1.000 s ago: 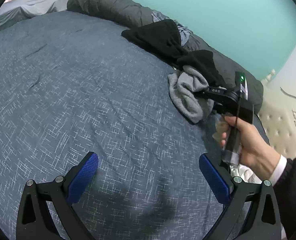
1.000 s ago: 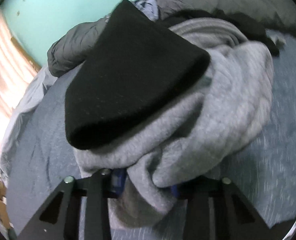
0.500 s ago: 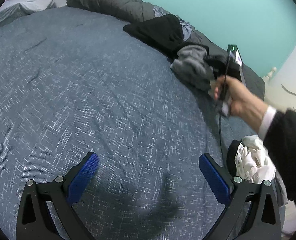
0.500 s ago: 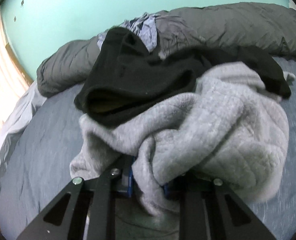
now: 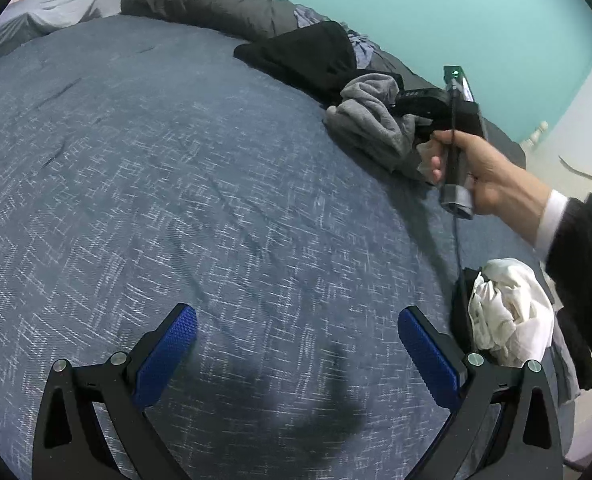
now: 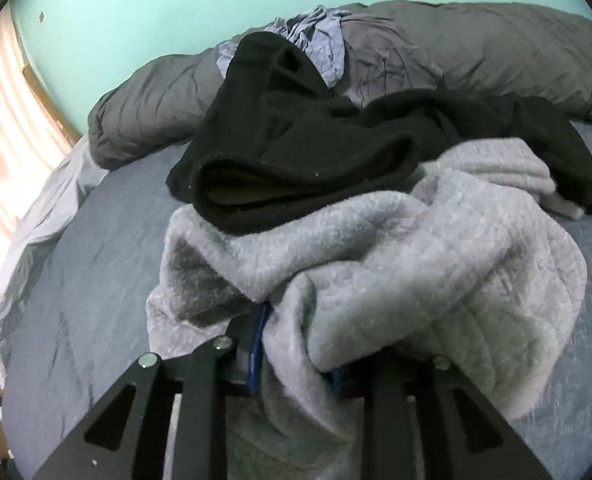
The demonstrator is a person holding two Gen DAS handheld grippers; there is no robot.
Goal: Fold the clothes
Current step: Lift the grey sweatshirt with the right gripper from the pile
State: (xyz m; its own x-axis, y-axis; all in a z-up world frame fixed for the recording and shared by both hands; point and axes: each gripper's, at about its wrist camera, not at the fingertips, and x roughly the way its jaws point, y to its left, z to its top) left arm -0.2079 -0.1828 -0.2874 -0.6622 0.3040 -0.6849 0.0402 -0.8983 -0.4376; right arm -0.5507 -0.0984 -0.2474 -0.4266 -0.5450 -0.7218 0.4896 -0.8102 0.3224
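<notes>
My right gripper (image 6: 293,364) has a fold of the soft grey fleece garment (image 6: 416,264) bunched between its blue pads at the lower middle of the right wrist view; the jaws are easing apart, yet the cloth sits wedged between them. I hold it by a loose edge because I judge this piece is the one to draw out onto open bed and fold. A black fleece garment (image 6: 304,160) lies across its far side, in the middle of that view, so pulling may drag it along. In the left wrist view the grey piece sits at the upper right, with my right hand (image 5: 484,176) on the handle. My left gripper (image 5: 296,344) hangs open and empty at the bottom, over the blue woven bedspread (image 5: 155,180), ready to catch a second corner.
</notes>
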